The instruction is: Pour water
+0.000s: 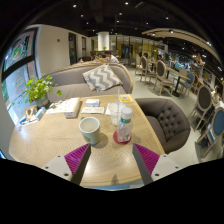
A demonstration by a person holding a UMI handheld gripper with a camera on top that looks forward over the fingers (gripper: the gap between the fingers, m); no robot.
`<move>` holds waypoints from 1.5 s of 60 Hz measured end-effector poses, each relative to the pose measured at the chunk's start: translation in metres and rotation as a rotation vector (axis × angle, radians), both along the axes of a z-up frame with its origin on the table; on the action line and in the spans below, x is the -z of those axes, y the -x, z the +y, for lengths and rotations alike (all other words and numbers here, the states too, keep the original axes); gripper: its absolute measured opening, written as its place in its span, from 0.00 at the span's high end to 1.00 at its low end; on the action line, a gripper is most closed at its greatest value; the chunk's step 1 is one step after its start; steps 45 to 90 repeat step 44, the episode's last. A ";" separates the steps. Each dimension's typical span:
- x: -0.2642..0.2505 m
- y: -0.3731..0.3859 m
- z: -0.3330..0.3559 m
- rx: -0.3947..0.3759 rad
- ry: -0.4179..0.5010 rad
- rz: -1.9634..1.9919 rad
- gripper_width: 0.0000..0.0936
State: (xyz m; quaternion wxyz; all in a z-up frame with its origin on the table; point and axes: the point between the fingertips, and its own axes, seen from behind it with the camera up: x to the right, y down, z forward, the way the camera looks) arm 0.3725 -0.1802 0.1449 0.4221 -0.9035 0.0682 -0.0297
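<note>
A handheld gripper looks forward over a round, pale wooden table in a café-like room. Its two fingers, each with a magenta pad on the inner face, stand wide apart at the near edge of the scene and hold nothing; bare tabletop lies between them. Just beyond the fingers, near the middle of the table, stands a white cup, upright and open at the top. Just to its right stands a clear plastic bottle with a label, also upright, resting on a small red coaster. Cup and bottle are close together but apart. Behind the bottle is a clear glass. Farther back on the table lie some books or papers, and at the far left sits a green potted plant. A grey armchair stands at the table's right side. Beyond the table is a sofa with a zigzag-patterned cushion, and farther off are more chairs and tables under ceiling lights.
</note>
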 end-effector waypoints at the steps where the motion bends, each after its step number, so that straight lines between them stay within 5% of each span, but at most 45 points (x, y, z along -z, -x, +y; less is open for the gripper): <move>1: -0.005 0.005 -0.006 0.004 -0.001 0.001 0.09; 27: -0.078 0.072 -0.087 0.037 -0.057 -0.047 0.08; 90: -0.085 0.083 -0.087 0.013 -0.063 -0.052 0.09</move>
